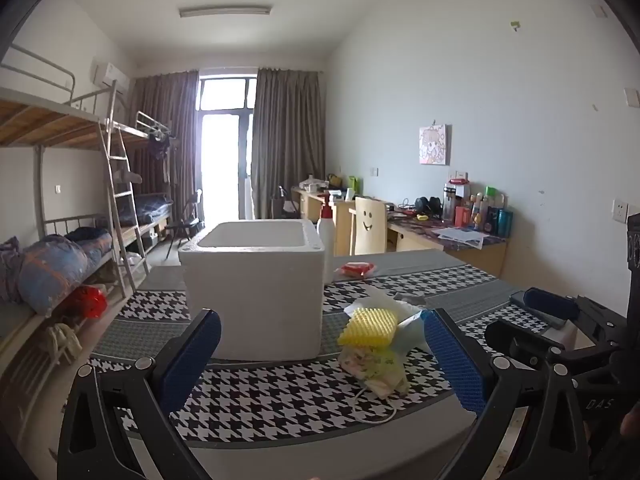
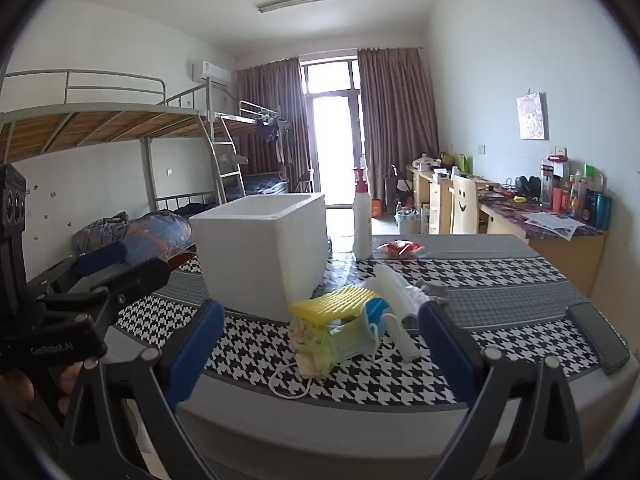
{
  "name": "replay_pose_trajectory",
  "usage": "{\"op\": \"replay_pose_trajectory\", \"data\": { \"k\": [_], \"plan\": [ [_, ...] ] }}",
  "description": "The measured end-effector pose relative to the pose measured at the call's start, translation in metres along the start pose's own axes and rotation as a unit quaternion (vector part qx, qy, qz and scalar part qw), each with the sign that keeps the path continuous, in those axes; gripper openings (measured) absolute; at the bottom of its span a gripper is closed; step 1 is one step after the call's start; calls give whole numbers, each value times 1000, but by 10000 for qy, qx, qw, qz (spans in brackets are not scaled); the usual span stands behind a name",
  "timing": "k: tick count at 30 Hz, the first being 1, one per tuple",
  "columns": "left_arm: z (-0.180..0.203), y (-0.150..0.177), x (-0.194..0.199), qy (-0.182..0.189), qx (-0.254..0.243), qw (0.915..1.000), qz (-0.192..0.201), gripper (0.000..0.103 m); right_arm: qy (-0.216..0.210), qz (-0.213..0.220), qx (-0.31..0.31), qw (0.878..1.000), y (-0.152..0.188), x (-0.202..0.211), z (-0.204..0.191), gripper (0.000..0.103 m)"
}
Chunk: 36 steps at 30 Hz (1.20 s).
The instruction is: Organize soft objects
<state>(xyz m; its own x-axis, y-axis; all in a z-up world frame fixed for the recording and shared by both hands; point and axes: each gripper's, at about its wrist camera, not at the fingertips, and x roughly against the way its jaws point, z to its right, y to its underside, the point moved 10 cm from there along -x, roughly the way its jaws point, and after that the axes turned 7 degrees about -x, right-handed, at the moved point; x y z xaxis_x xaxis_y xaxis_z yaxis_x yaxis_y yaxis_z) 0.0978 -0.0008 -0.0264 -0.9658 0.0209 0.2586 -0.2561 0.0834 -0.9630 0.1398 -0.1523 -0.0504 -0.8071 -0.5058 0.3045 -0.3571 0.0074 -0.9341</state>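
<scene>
Hovering at the near edge of a houndstooth-covered table point(image 2: 500, 292), two hand-held grippers face a small heap of soft things, neither holding anything. Both the left gripper point(image 1: 320, 356) and the right gripper point(image 2: 320, 344) stand with jaws spread wide, blue pads apart and tipped slightly downward.

Just ahead of the right gripper, between its pads in that view, lies the heap: a yellow sponge point(image 2: 334, 304) resting on a blue face mask point(image 2: 360, 332), with a crumpled patterned cloth point(image 2: 314, 350) beneath and in front, its white ear loop point(image 2: 288, 386) trailing toward the table edge. A translucent plastic bag point(image 2: 394, 292) lies against the heap on its far right side, and a grey rag point(image 2: 434, 290) sits beyond that. From the left gripper the same heap sits ahead and to the right, close to its right pad.

A white foam box point(image 1: 256, 288), open at the top, stands ahead of the left gripper and just left of the heap; judging by the task, it is the likely destination. A spray bottle point(image 2: 362, 220) and a red packet point(image 2: 400, 249) stand behind it, and a phone point(image 2: 598, 336) lies beyond the right gripper's right pad.

The risk lies in the tangle. Items overlap and the loops are loose, so a pinch on the sponge may drag the mask or cloth along, or a snagged loop could pull pieces off the near edge. The sponge may also squeeze flat and slip out. The two grippers stand close together and could collide if both reach in.
</scene>
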Motion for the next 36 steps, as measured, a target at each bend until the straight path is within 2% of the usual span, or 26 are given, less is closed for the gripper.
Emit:
{"op": "replay_pose_trajectory", "data": {
  "k": [3, 8, 9, 23, 26, 36],
  "plan": [
    [0, 2, 0, -49, -38, 10000, -41, 102, -16, -54, -3, 10000, 1, 0, -1, 99],
    [0, 5, -1, 111, -28, 9999, -111, 102, -30, -29, 17, 10000, -1, 0, 2, 99],
    [3, 0, -7, 15, -109, 9999, -52, 102, -26, -22, 26, 10000, -1, 0, 2, 99],
    [4, 2, -8, -59, -138, 9999, -21, 102, 38, 17, -9, 10000, -5, 3, 4, 99],
    [8, 2, -6, 58, -151, 9999, -32, 102, 37, 35, -13, 10000, -6, 4, 5, 99],
    [7, 1, -6, 85, -100, 9999, -32, 102, 51, 41, -15, 10000, -4, 3, 5, 99]
  ]
}}
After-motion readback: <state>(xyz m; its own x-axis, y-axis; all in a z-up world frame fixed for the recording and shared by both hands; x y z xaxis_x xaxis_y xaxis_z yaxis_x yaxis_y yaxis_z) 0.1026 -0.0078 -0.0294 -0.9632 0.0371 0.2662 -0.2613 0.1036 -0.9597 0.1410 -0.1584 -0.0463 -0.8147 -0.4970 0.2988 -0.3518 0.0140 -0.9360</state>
